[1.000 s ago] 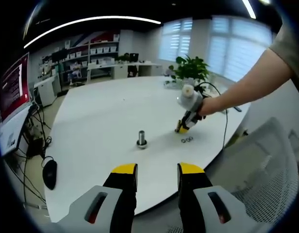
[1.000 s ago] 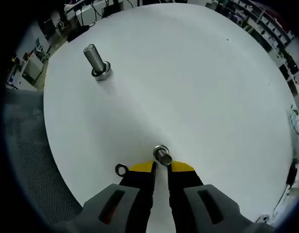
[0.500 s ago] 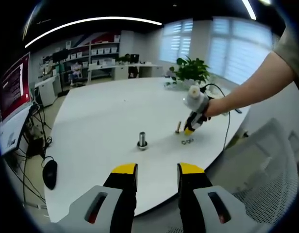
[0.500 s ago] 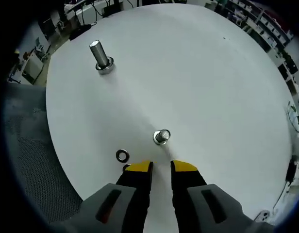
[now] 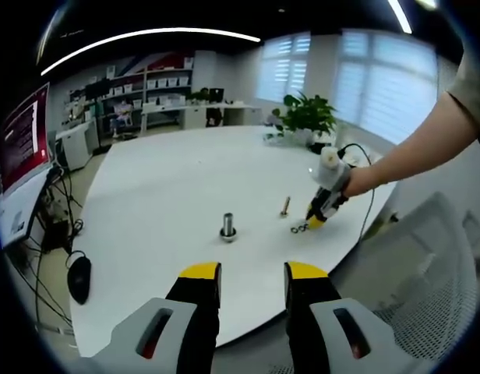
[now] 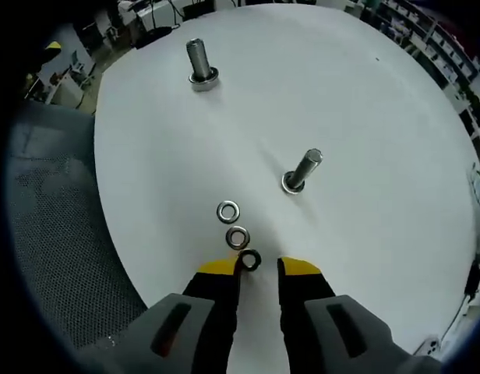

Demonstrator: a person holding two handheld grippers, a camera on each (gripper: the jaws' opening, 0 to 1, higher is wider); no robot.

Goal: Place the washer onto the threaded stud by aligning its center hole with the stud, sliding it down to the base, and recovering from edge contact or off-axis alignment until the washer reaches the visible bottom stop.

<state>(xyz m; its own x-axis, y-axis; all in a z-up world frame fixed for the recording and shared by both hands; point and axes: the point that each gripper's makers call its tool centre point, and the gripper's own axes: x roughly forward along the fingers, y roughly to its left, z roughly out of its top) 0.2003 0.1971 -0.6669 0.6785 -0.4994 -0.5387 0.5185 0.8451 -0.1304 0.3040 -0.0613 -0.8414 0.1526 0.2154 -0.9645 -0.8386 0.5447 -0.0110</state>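
My right gripper (image 6: 250, 267) sits low over the near edge of the white table (image 6: 365, 140), jaws parted with a gap between the yellow tips and nothing clamped. Three washers lie flat on the table in a short row just ahead of it. The nearest washer (image 6: 249, 259), darker than the others, lies in the gap at the jaw tips; whether a tip touches it I cannot tell. The middle washer (image 6: 238, 236) and the far washer (image 6: 228, 211) follow in line, close together. The slim threaded stud (image 6: 301, 171) stands upright on its base, near the row and to its right, with no washer on it. A thicker stud (image 6: 199, 62) stands well apart, farther across the table.

My left gripper (image 5: 252, 273) is held off the table edge, jaws apart and empty. In the left gripper view, my right gripper (image 5: 319, 218) rests beside the washers (image 5: 299, 228), with the slim stud (image 5: 285, 206) just beyond.
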